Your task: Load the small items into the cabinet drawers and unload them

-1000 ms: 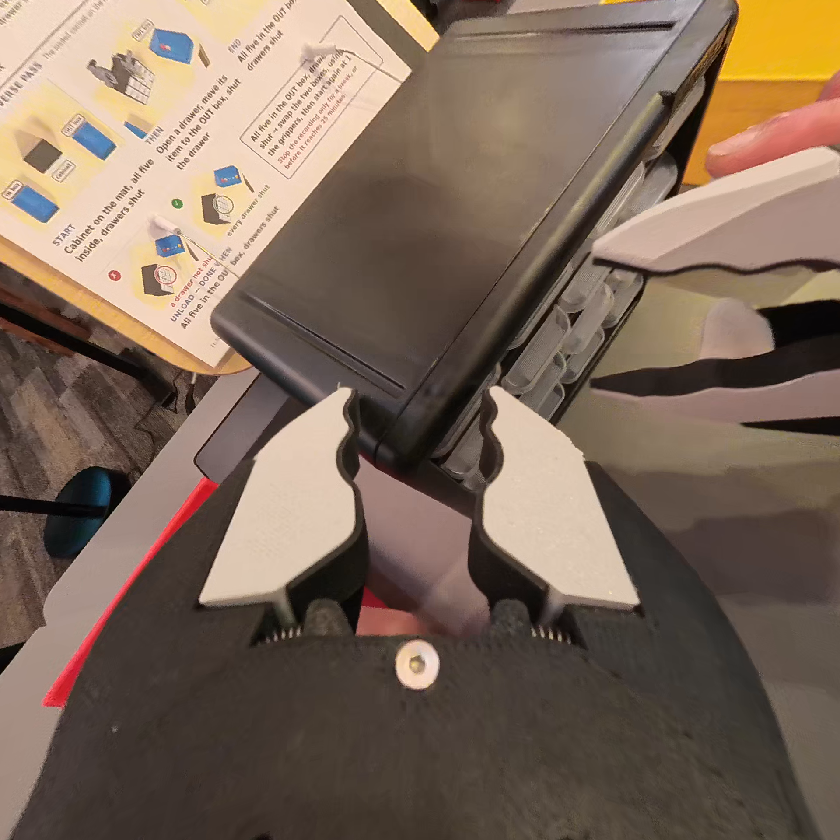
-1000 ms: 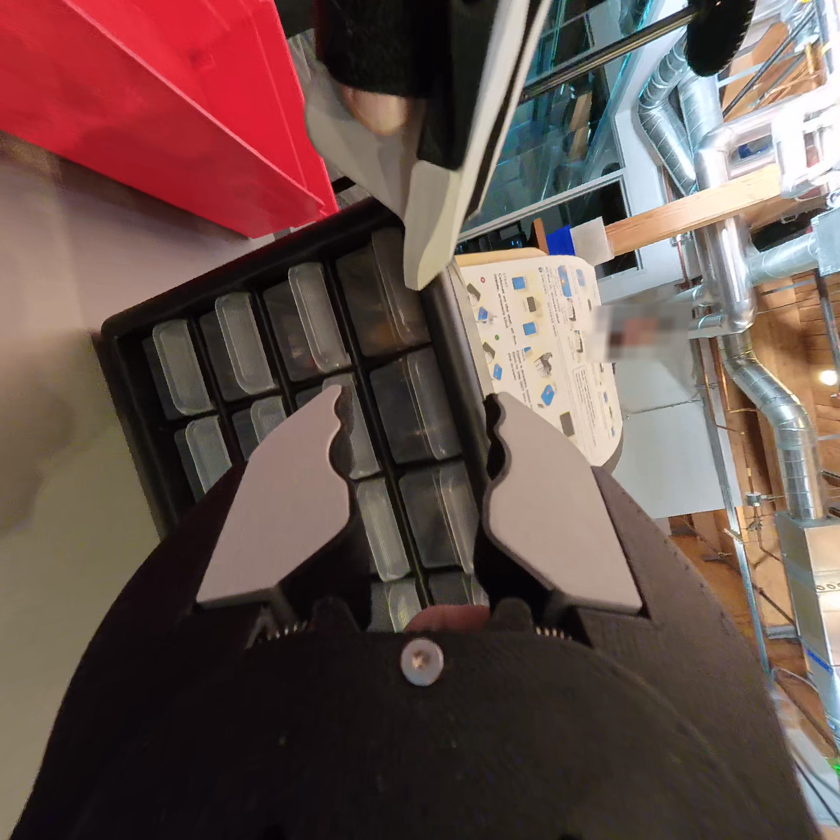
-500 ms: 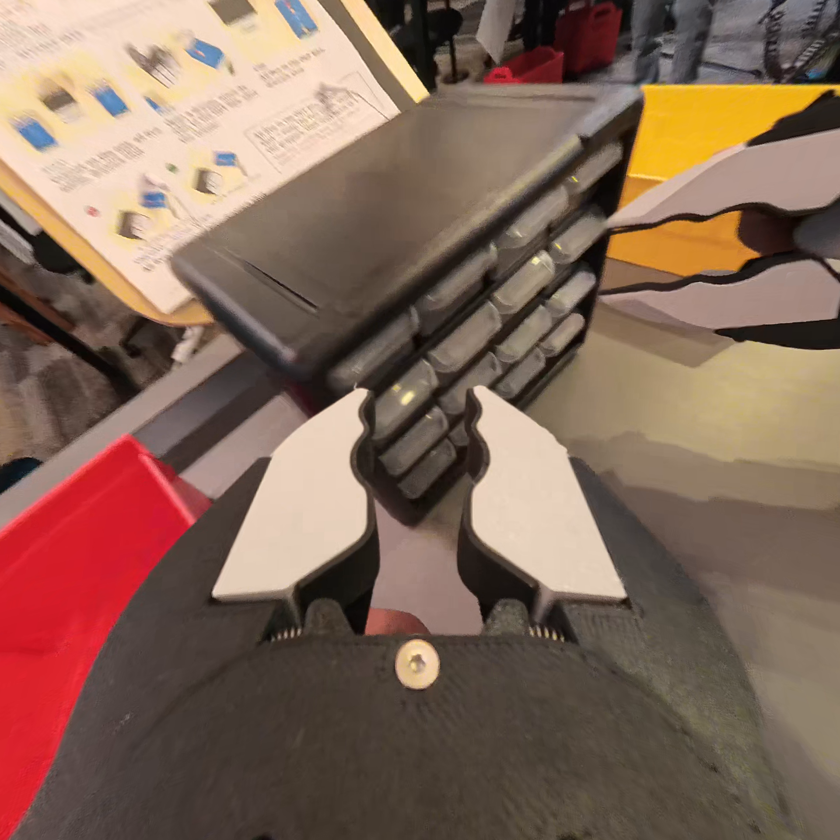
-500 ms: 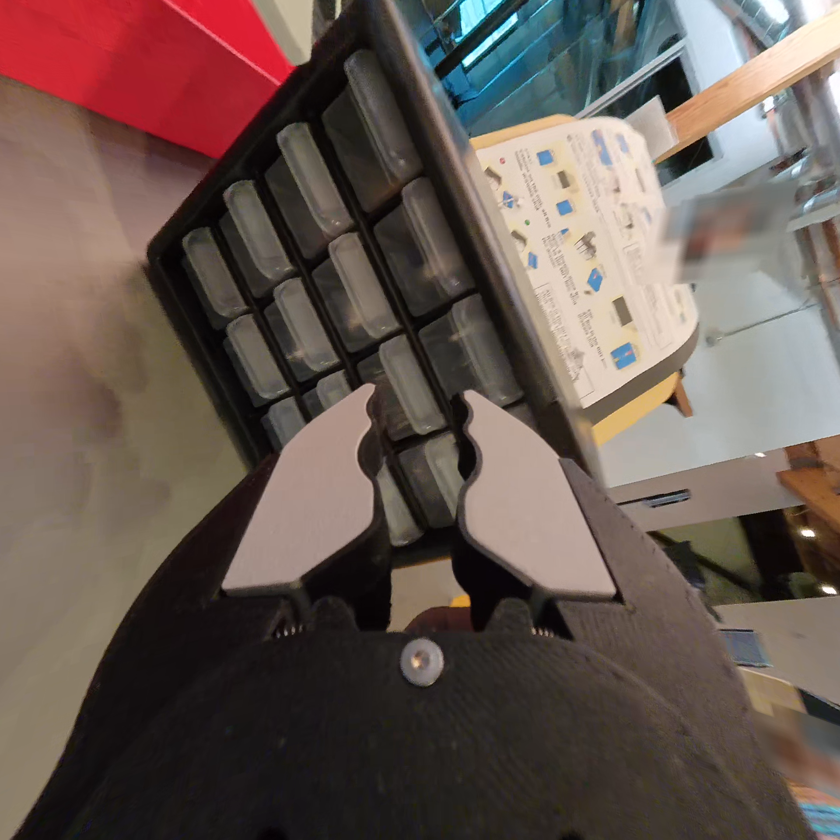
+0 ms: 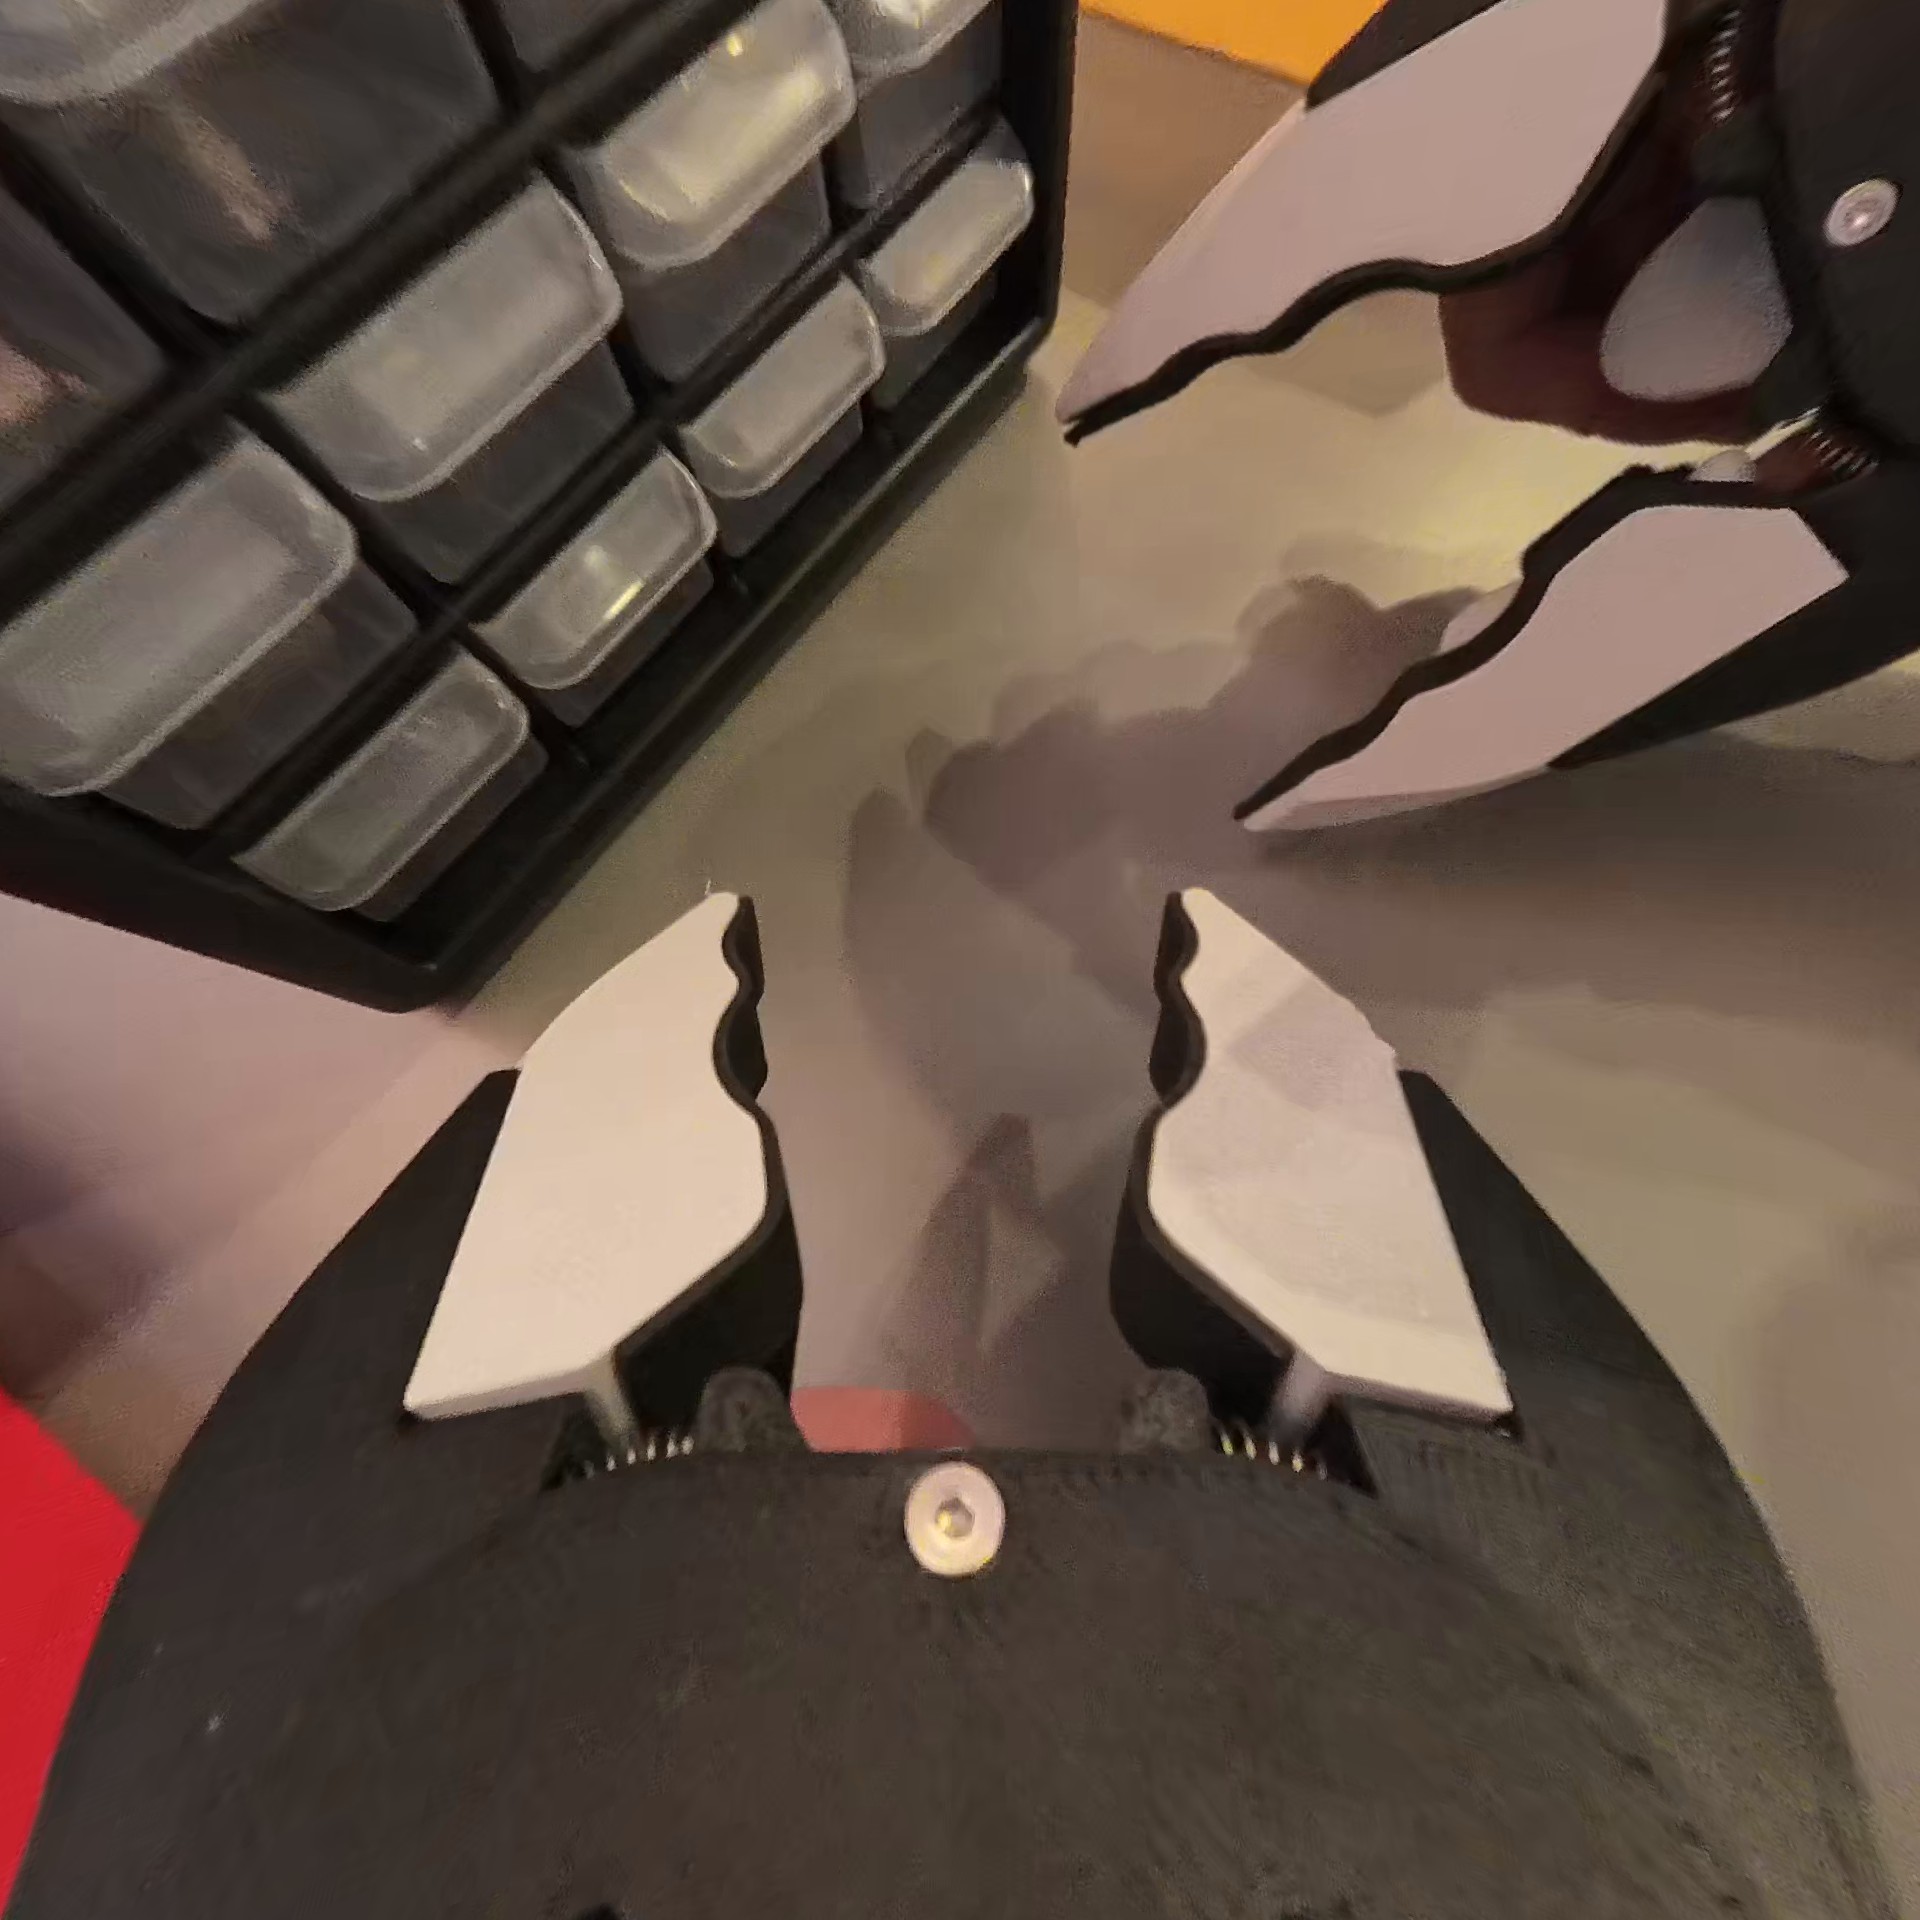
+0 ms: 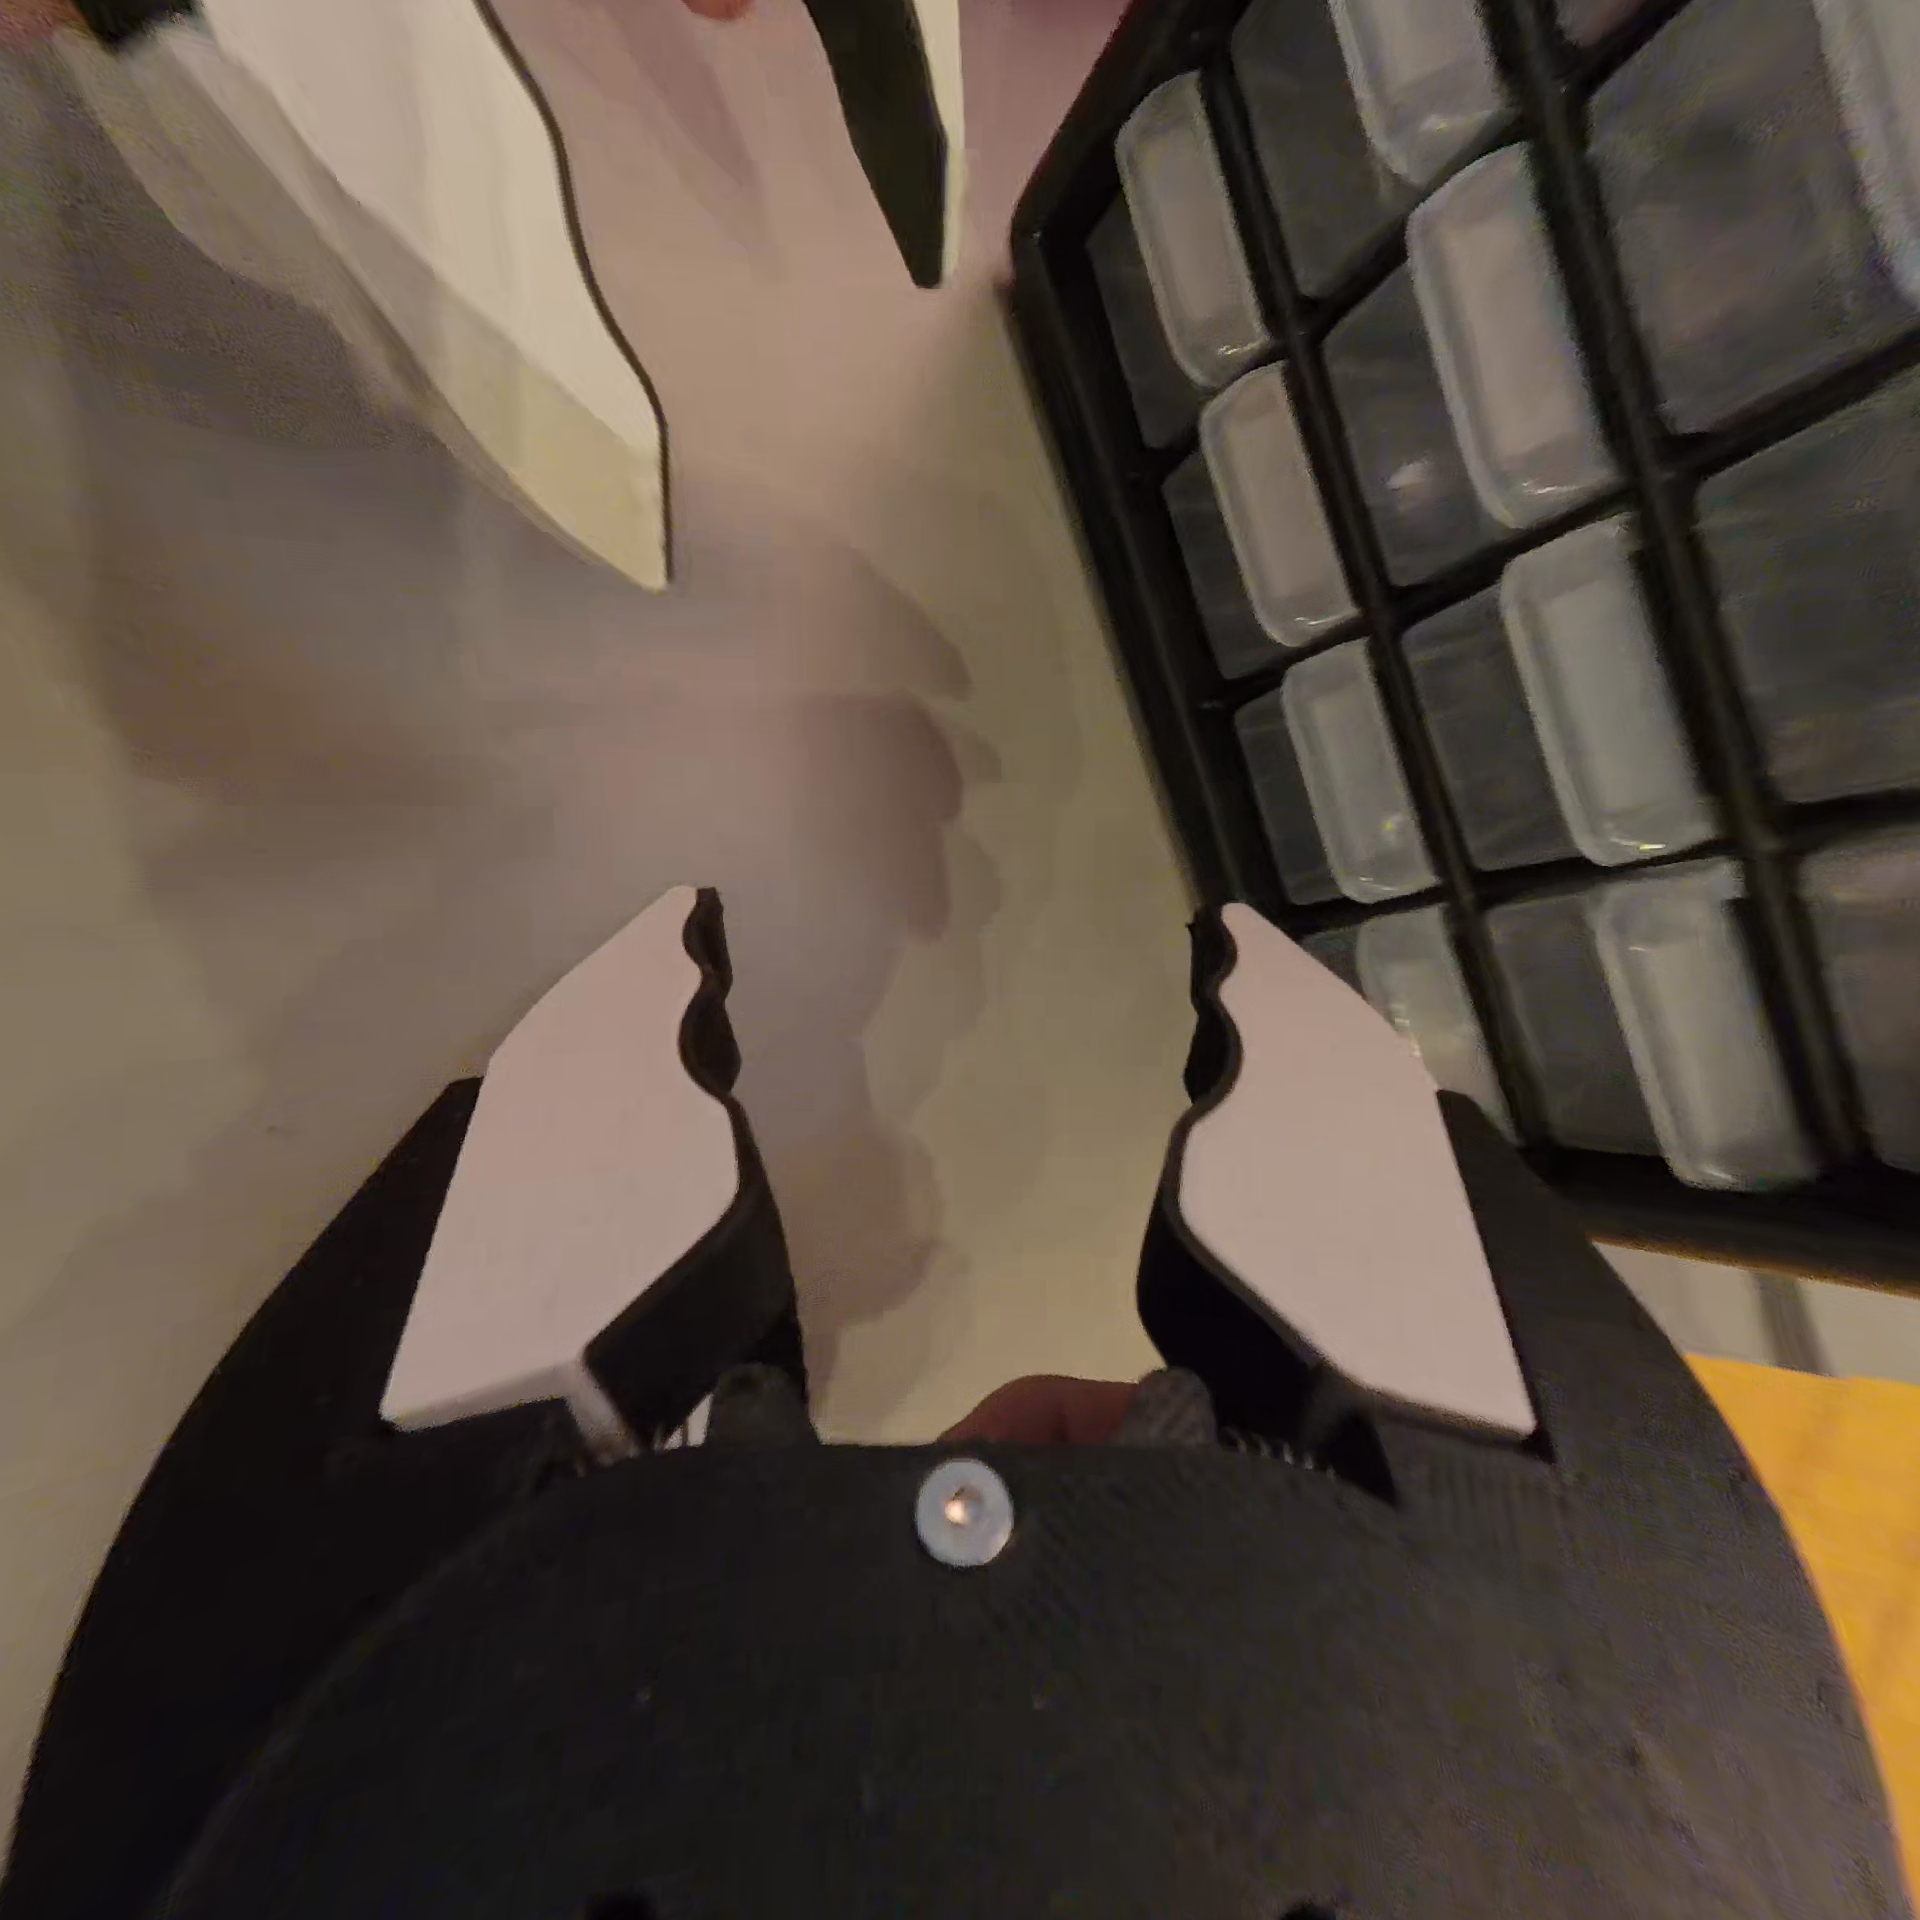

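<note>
A black cabinet (image 5: pixel 727 717) with several clear plastic drawers (image 5: pixel 447 364), all shut, stands on the grey mat at the upper left of the left wrist view. It fills the upper right of the right wrist view (image 6: pixel 1060 343). My left gripper (image 5: pixel 956 914) is open and empty over bare mat, just right of the cabinet's lower corner. My right gripper (image 6: pixel 951 904) is open and empty over the mat, left of the cabinet front. The right gripper also shows in the left wrist view (image 5: pixel 1153 613), open. The left gripper's fingers (image 6: pixel 499 312) show at the top of the right wrist view. No small items show.
A red bin (image 5: pixel 52 1538) edge shows at the lower left of the left wrist view. A yellow box shows at the top of that view (image 5: pixel 1195 26) and at the lower right of the right wrist view (image 6: pixel 1829 1558). Grey mat (image 5: pixel 1455 935) lies between the grippers. Between my left fingertips and the black cabinet (image 5: pixel 727 717) there is roughly 10 cm. My right wrist view (image 6: pixel 1107 644) looks at it from another angle.
Both grippers have tilted down towards the mat and opened wider. The cabinet top, the instruction sheet and the room behind have left both views. The cabinet front now sits close.
</note>
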{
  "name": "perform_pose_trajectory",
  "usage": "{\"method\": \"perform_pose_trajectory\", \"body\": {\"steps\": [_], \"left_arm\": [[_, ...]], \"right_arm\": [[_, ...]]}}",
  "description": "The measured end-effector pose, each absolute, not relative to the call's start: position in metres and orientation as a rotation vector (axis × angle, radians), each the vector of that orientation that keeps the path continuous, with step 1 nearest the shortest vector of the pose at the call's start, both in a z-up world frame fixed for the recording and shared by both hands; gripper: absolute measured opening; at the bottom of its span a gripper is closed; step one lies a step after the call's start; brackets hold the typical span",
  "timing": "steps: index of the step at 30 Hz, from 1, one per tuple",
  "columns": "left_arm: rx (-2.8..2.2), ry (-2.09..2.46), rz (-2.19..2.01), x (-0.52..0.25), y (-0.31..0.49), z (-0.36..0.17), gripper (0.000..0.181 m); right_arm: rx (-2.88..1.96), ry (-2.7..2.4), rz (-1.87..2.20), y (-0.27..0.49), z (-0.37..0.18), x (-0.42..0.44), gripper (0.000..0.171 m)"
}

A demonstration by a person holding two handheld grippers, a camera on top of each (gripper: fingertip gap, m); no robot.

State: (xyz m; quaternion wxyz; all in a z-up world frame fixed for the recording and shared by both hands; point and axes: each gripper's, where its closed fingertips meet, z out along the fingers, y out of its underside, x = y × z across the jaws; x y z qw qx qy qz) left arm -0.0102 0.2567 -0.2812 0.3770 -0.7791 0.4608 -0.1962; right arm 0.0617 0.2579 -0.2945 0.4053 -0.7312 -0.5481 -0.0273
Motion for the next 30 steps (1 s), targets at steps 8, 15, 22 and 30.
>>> {"method": "perform_pose_trajectory", "body": {"steps": [8,15,22,30], "left_arm": [[-2.061,1.217,-0.543,-0.001,0.25,-0.312,0.074],[-2.09,1.299,-0.486,0.002,0.243,-0.331,0.076],[-2.099,1.293,-0.499,0.001,0.244,-0.332,0.073],[-2.098,1.295,-0.501,0.001,0.244,-0.332,0.074]], "right_arm": [[-1.916,-1.412,0.12,0.246,-0.32,0.056,0.087],[-2.017,-1.285,0.351,0.246,-0.329,0.057,0.087],[-2.076,-1.25,0.398,0.247,-0.332,0.058,0.089],[-2.119,-1.224,0.448,0.247,-0.335,0.058,0.089]]}}
